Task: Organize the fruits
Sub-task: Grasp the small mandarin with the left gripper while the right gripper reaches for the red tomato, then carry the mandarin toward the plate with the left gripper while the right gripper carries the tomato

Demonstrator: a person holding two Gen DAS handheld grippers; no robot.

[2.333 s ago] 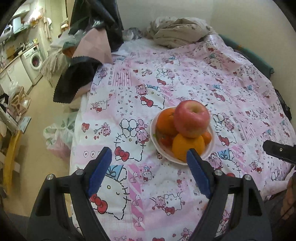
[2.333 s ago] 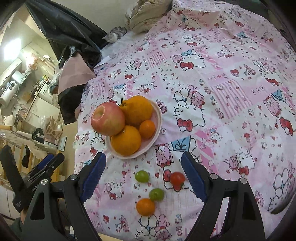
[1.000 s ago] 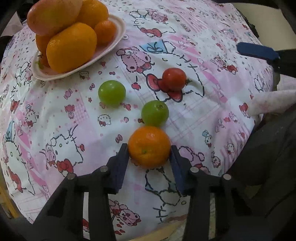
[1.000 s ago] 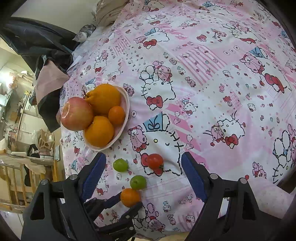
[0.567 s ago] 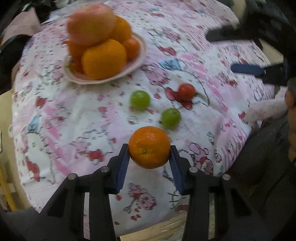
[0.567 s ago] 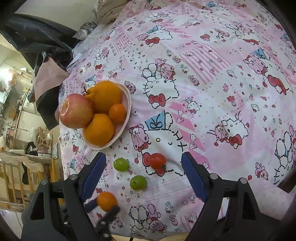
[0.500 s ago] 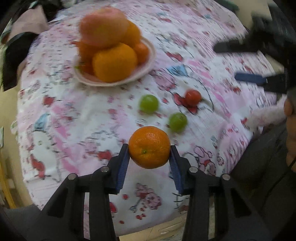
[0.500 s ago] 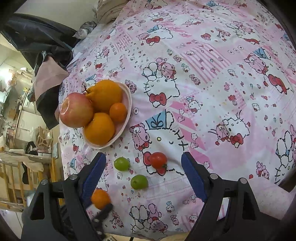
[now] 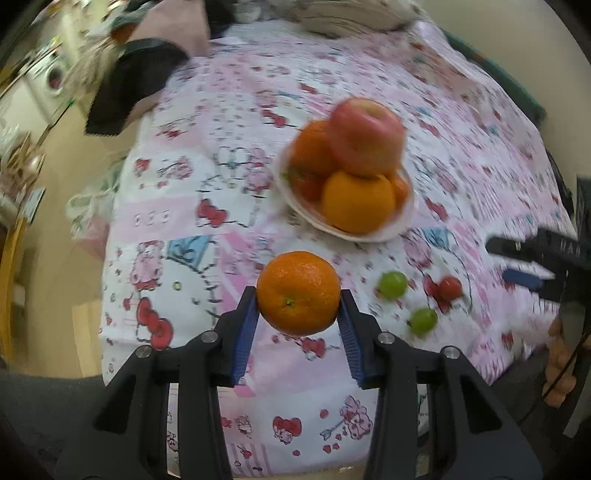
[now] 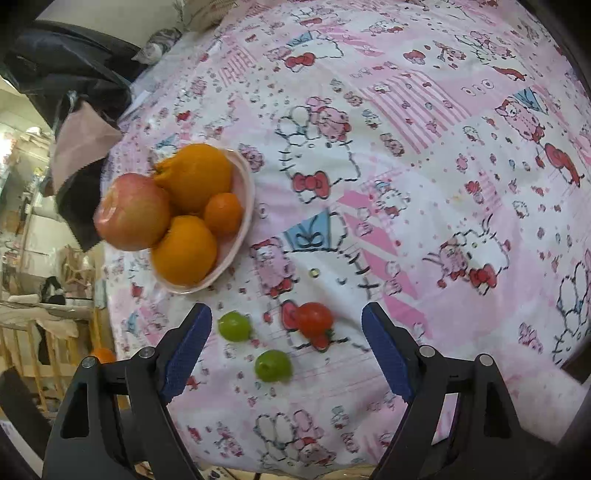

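Note:
My left gripper (image 9: 298, 317) is shut on a small orange mandarin (image 9: 298, 292) and holds it in the air, near the front left of the bed. A white bowl (image 9: 402, 221) beyond it holds a red apple (image 9: 365, 136) and several oranges. Two green fruits (image 10: 234, 325) (image 10: 273, 365) and a red tomato (image 10: 314, 318) lie loose on the pink cartoon-print bedspread. My right gripper (image 10: 286, 347) is open and empty, hovering above them. The bowl also shows in the right wrist view (image 10: 242, 236), as does the mandarin (image 10: 103, 355) at the far left.
Dark and pink clothes (image 9: 136, 85) lie at the bed's far left corner. A folded beige blanket (image 9: 343, 18) lies at the far end. The bed's front edge (image 10: 295, 469) is just below my right gripper. The floor (image 9: 62, 266) drops off at the left.
My left gripper has lifted the mandarin off the bedspread and swung left and back, away from the loose fruits. My right gripper has moved down closer to the green fruits and tomato.

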